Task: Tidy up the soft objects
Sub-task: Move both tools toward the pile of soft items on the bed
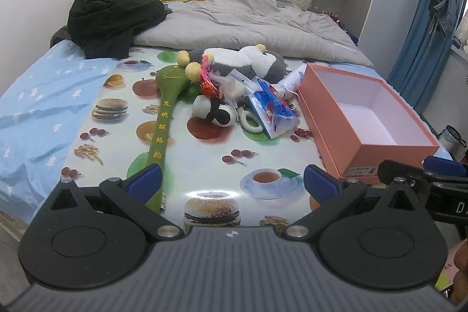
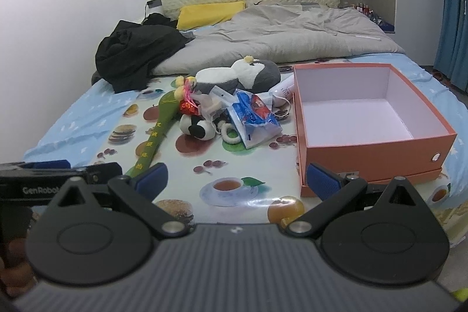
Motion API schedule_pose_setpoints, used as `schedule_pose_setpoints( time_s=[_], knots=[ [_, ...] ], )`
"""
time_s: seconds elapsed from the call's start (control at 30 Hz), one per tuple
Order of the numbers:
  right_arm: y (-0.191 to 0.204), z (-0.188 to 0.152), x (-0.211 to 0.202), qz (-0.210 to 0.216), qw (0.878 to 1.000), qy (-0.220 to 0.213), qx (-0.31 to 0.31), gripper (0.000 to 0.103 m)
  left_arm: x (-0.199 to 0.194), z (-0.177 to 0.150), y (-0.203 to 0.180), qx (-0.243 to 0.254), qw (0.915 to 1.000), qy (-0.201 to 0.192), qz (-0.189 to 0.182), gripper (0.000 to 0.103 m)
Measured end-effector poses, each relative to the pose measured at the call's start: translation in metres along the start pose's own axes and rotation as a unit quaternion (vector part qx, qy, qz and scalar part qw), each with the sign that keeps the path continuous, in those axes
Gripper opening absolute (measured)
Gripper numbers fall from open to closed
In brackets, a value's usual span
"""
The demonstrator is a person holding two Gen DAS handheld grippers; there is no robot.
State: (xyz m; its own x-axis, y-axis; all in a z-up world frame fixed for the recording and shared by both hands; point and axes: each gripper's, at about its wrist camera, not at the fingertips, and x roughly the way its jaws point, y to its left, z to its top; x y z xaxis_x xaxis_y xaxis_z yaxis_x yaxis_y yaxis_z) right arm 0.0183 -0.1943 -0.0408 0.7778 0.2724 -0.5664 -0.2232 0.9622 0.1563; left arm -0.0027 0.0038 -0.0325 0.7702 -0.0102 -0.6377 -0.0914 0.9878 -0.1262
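1. Orange cardboard, white inside, makes up the open box (image 2: 371,119) at the right of the food-printed mat (image 1: 204,160) on the bed; it holds nothing yet.
2. To the box's left lies the heap to be sorted: a grey-and-white plush penguin (image 1: 248,60) at the back, a small black-and-white plush (image 1: 216,110) in front of it, a crumpled blue snack bag (image 1: 272,110) just beside the box, and a green fabric massage mallet (image 1: 163,119) with yellow pompoms at its head.
3. The left gripper (image 1: 232,180) hovers low at the mat's near edge with its blue pads spread wide and nothing between them.
4. The right gripper (image 2: 237,180) is likewise released and empty, its right pad in front of the box's near corner.
5. The mallet's long axis runs from the heap towards the left gripper, its handle end just beside that gripper's left pad, so the left hand is probably the nearer one for it.
6. The heap lies ahead of both grippers, well apart from the fingers; the right one sits closer to the box.
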Motion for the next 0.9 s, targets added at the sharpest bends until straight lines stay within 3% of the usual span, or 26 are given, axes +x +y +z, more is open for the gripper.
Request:
schedule_pose_setpoints(
  time_s=[0.9],
  knots=[
    [0.003, -0.006, 0.011, 0.002, 1.0, 0.017, 0.001, 0.103, 0.005, -0.005, 0.003, 0.0, 0.9999, 0.012, 0.001, 0.103]
  ],
)
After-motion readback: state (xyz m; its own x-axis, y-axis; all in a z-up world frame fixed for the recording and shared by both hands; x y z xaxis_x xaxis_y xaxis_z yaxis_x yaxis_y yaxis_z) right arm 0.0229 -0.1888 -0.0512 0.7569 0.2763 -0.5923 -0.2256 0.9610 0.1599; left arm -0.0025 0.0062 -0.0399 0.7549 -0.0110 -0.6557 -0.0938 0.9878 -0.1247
